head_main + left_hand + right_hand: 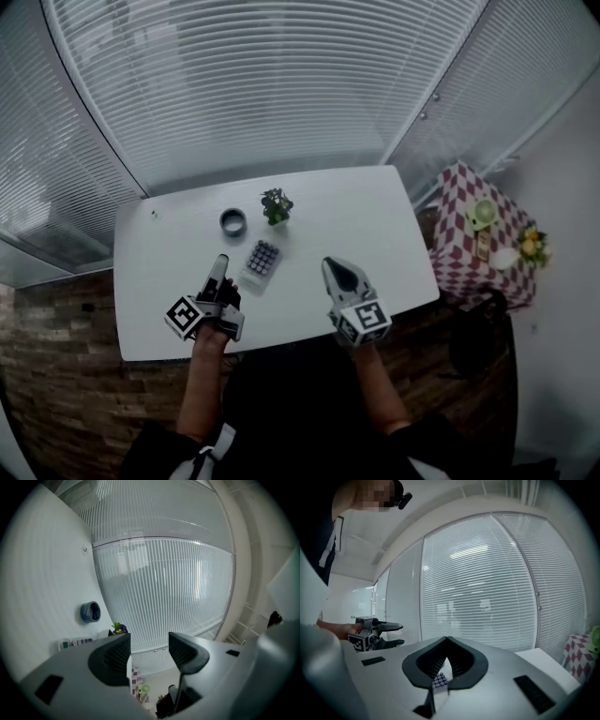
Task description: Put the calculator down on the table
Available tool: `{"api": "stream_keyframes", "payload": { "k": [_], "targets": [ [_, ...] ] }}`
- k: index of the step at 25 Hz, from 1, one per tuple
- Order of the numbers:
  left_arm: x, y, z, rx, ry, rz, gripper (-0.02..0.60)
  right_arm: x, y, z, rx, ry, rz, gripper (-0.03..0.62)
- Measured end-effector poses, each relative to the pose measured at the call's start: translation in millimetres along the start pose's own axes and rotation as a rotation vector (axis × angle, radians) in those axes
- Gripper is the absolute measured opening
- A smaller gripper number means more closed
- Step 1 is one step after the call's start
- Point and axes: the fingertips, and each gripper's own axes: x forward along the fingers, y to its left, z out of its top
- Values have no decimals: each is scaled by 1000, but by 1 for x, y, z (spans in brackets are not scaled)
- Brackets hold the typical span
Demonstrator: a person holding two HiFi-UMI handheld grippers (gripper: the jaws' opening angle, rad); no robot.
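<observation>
Left gripper (pixel 221 266) gapes empty, right gripper (pixel 330 265) pinched closed — calculator (pixel 262 259) flat on table (pixel 361 217).

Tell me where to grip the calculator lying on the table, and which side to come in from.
Grip the calculator across its two long edges, near the middle, coming down from above. It lies flat on the table, so only its thin sides offer purchase, and the narrow width suits the jaws. The left gripper, jaws apart, is just beside it and probably the handier one.

white table (pixel 375 225), slatted blinds (pixel 253 84) behind
</observation>
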Motion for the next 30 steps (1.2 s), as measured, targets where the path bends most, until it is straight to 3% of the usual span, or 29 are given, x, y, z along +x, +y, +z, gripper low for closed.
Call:
{"api": "stream_keyframes", "payload": {
  "k": [6,12,21,23,27,30],
  "targets": [
    [-2,2,5,15,-6,19,235,-1,-1,-5,17,15,-1,6],
    [1,-11,6,9,5,-40,235,0,0,-3,-21,14,2,6],
    [6,-51,12,231,26,-34,235,2,-1,-1,24,-9,11,6],
    [4,-44,12,373,54,9,235,3,0,-3,29,1,13,6],
    [3,-42,4,839,126,121,235,2,-1,0,29,-4,9,6],
    [5,-65,1,1160,95,139,235,3,-2,1,29,-9,8,6]
  ]
}}
